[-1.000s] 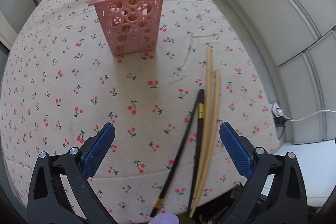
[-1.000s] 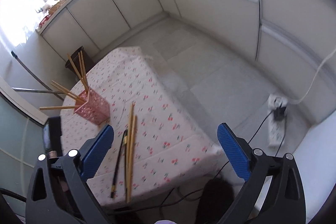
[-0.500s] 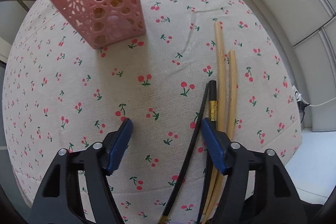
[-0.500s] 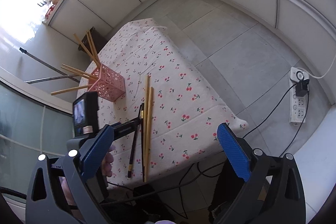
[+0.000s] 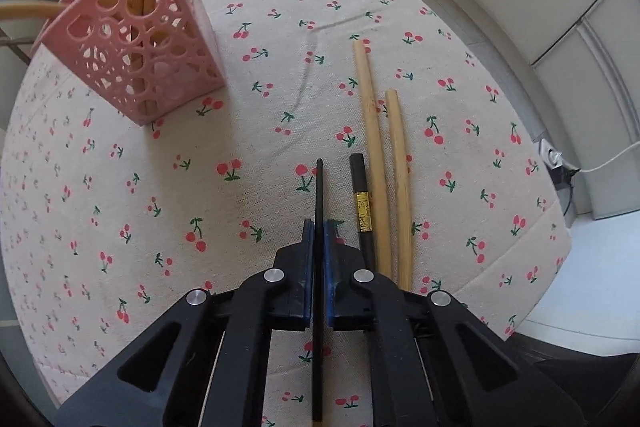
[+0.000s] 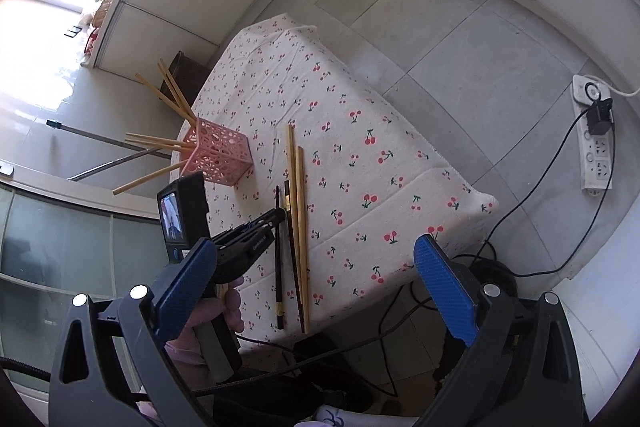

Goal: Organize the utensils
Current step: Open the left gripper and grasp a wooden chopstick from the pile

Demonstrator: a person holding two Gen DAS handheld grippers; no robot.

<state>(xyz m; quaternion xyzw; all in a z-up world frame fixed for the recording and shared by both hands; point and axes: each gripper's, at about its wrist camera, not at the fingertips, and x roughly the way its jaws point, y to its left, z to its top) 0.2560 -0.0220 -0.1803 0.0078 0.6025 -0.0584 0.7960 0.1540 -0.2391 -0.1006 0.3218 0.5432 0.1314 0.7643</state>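
Note:
My left gripper [image 5: 319, 227] is shut on a black chopstick [image 5: 319, 187] that lies on the cherry-print tablecloth [image 5: 200, 211]. A second black chopstick with a gold band [image 5: 362, 203] and two wooden chopsticks [image 5: 376, 155] lie just right of it. A pink perforated holder [image 5: 136, 47] with several wooden chopsticks stands at the far left. In the right wrist view, my right gripper [image 6: 316, 287] is open and empty, high above the table's near corner. The left gripper [image 6: 256, 231], the black chopstick [image 6: 277, 259] and the holder [image 6: 218, 157] show below it.
The table edge [image 5: 552, 219] drops off to the right and near side. A power strip [image 6: 596, 135] with cables lies on the grey tiled floor at right. White cabinets line the walls. A dark bin [image 6: 188, 75] stands behind the table.
My left gripper moved down and forward and closed on the black chopstick, having been open a second ago. The right gripper has tilted to look more down at the table.

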